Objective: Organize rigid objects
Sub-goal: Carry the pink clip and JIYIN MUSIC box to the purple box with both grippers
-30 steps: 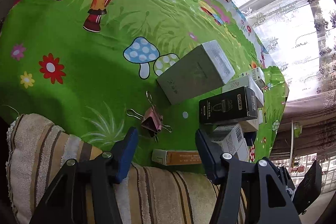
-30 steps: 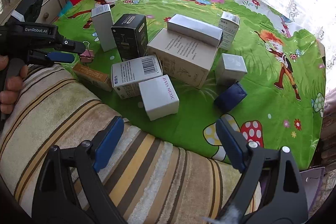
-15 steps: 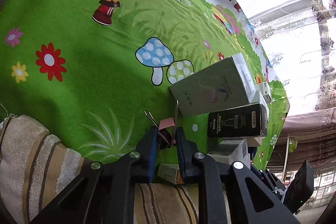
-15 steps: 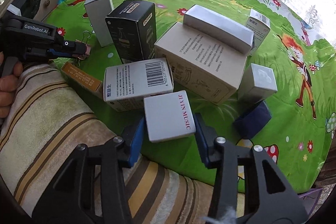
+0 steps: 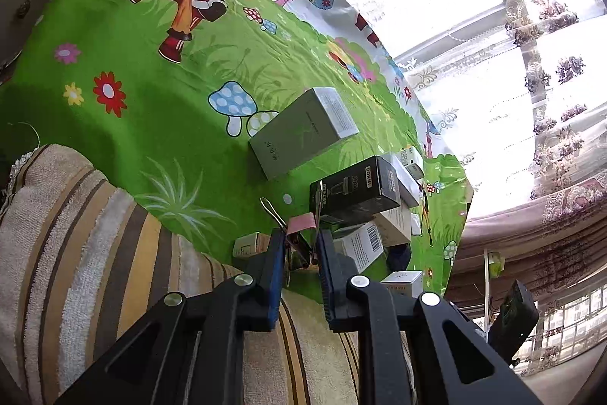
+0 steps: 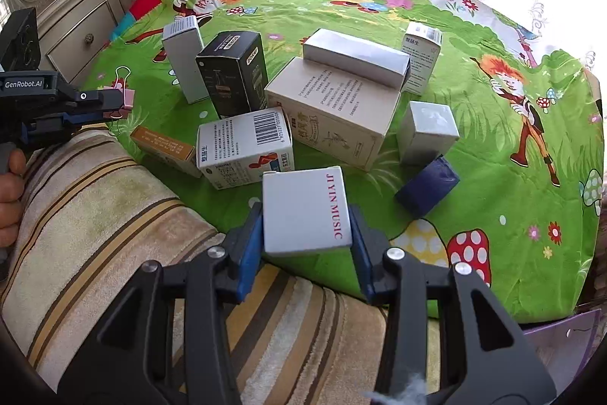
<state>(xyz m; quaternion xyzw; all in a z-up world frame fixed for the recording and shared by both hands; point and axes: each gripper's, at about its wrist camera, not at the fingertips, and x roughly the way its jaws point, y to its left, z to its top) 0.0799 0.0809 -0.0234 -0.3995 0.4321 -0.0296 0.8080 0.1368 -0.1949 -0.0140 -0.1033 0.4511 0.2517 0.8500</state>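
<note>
My left gripper (image 5: 299,245) is shut on a pink binder clip (image 5: 301,222), whose wire handles stick up past the blue pads; it is lifted off the green cartoon cloth (image 5: 151,124). In the right wrist view the same left gripper (image 6: 114,103) holds the pink clip (image 6: 125,97) at the far left. My right gripper (image 6: 307,226) is shut on a white box (image 6: 305,211) printed "JI YIN MUSIC", pressed between both blue pads near the cloth's front edge.
Several boxes crowd the cloth: a barcode box (image 6: 246,147), a black box (image 6: 231,78), a big beige box (image 6: 330,109) with a white one (image 6: 356,57) on top, a navy box (image 6: 426,186), an orange box (image 6: 163,145). A striped towel (image 6: 95,215) lies in front.
Both grippers were open a second ago. The left one closed on the pink clip and lifted it; the right one closed on the white box.
</note>
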